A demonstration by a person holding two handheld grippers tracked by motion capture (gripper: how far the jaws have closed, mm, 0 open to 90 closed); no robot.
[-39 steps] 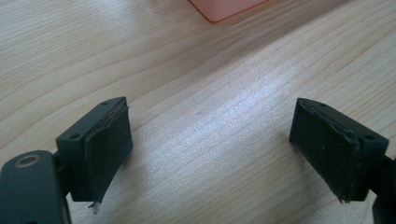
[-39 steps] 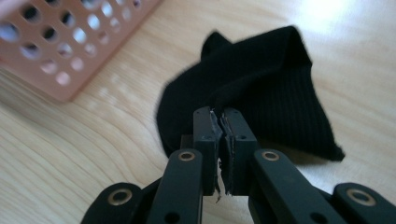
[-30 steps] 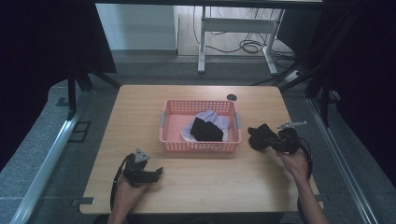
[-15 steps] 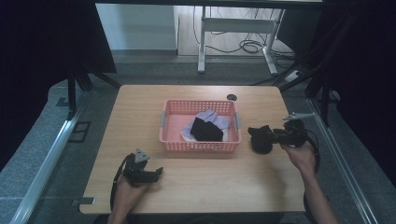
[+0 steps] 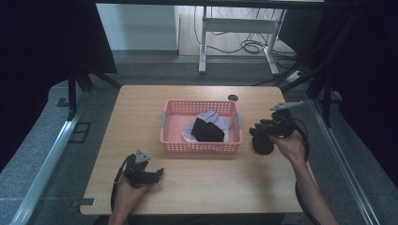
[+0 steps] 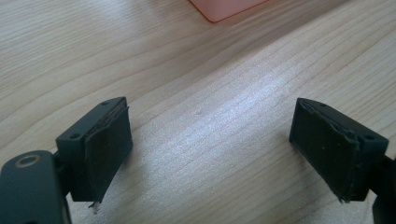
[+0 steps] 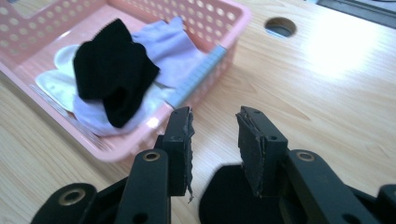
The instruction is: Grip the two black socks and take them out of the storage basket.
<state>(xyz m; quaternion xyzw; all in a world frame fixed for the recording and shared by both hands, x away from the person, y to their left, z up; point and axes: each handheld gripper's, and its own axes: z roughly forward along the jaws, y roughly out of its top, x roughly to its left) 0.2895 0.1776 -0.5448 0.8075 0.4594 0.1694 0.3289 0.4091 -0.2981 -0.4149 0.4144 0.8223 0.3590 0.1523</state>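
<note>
A black piece of cloth (image 5: 263,143) lies flat on the wooden surface (image 5: 206,187) just to the right of the pink basket (image 5: 174,123), near the basket's right front corner; in the right gripper view the same dark cloth (image 7: 224,196) shows on the wood directly below and behind the jaws, apart from them. The right tool (image 5: 259,130) hangs just above that cloth with its jaws pointed toward the basket; they have just been opening and now stand partly spread with nothing between them, the pads (image 7: 250,149) bare and clear of the fabric. The right hand (image 5: 290,144) grips the tool's body, the forearm coming in from the lower right edge. Inside the basket, another black cloth (image 5: 209,131) sits on top of a pale lilac garment (image 5: 215,119) and something white underneath, all heaped toward the middle and right half. Beyond the basket's far right corner a round cable hole (image 5: 233,97) is cut into the wood. Well apart, near the front left of the surface, the left tool (image 5: 158,174) rests low with the left hand (image 5: 126,194) behind it; its jaws are spread wide over bare wood, with only a corner of the basket (image 6: 229,7) visible ahead of them.
</note>
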